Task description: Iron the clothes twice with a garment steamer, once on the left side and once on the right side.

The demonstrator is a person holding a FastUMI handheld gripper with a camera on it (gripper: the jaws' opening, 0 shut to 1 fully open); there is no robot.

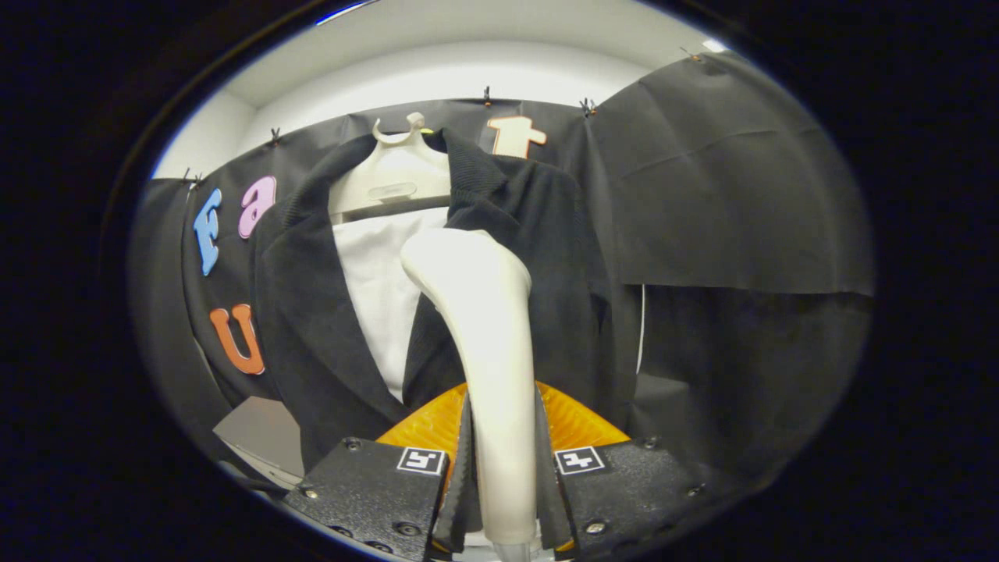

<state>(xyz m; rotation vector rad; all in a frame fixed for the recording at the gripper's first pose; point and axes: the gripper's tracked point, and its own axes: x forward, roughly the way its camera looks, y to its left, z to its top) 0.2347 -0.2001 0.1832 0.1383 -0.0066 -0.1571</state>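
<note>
Soft, even light falls from above the dark jacket (312, 312), whose weave stays sharp; fisheye curvature bends the booth wall around it.

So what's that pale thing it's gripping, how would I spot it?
Find the dark jacket hanging on a cream hanger against the booth's black wall. Right in front of it rises the garment steamer, its handle clamped between the gripper fingers. It's the one smooth, glossy, curved white shape against dark fabric.
</note>
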